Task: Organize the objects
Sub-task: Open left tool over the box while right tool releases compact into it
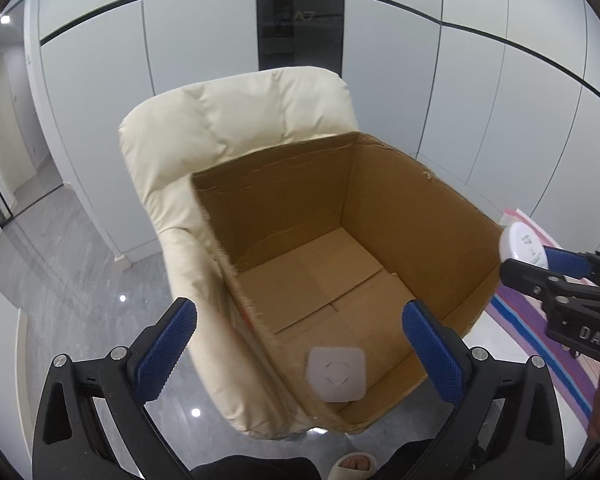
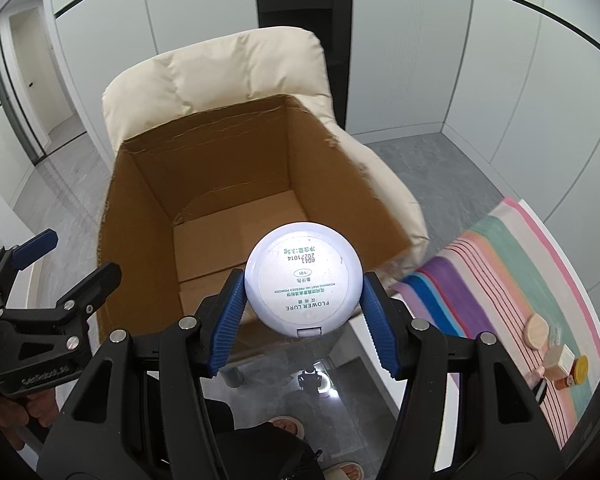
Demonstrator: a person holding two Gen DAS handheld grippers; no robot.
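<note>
The right gripper (image 2: 303, 300) pinches a round white powder compact (image 2: 303, 280) above the cardboard box (image 2: 148, 216) near its front rim, the left gripper (image 1: 300, 344) gapes empty, and an early release could bounce the compact off the rim onto the floor

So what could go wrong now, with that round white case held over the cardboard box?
The right gripper pinches the round compact only at its curved edges, so it might slip early and miss the cardboard box. Dropped from this height, it could land hard on the box floor or on the white square item lying there.
</note>
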